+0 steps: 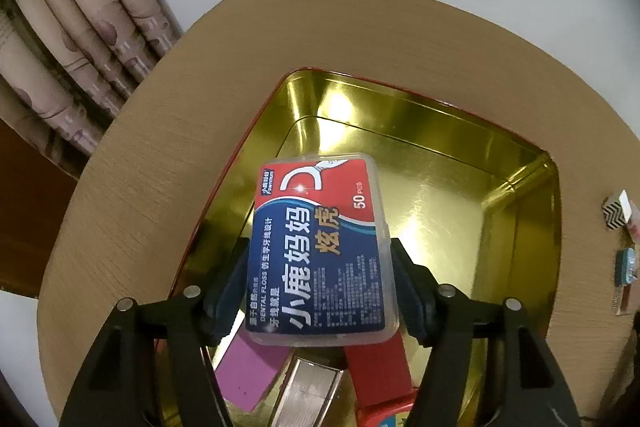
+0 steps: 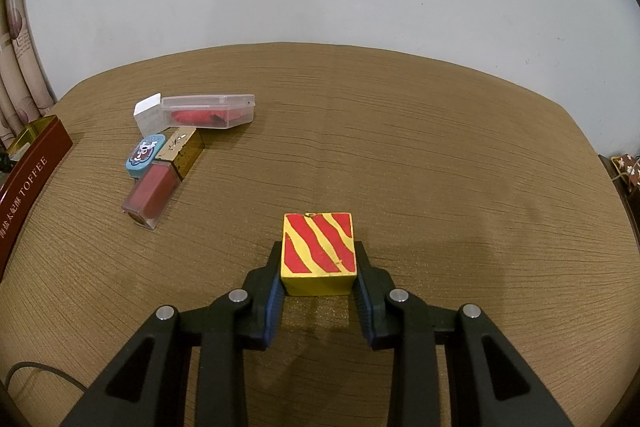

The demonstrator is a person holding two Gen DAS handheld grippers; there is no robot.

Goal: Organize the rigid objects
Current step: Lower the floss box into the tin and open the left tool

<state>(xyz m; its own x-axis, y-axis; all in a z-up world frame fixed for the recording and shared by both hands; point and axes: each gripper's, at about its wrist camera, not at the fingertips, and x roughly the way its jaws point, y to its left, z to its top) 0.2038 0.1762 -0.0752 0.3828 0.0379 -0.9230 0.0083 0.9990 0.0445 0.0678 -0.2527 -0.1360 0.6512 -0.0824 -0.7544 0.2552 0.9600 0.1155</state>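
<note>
In the left wrist view my left gripper (image 1: 320, 259) is shut on a clear dental floss box (image 1: 320, 247) with a red and blue label, held above the open gold tin (image 1: 440, 155). Below it in the tin lie a purple block (image 1: 250, 373), a silver box (image 1: 308, 395) and a red block (image 1: 380, 367). In the right wrist view my right gripper (image 2: 319, 277) is shut on a yellow cube with red stripes (image 2: 319, 253), held just above the brown table (image 2: 440, 167).
Left on the table lie a clear case with a red item (image 2: 208, 115), a white block (image 2: 149, 115), a blue tin (image 2: 145, 155), a gold box (image 2: 185, 151) and a red bottle (image 2: 150, 197). The tin's red TOFFEE side (image 2: 28, 183) is far left. Curtains (image 1: 68, 39) hang behind.
</note>
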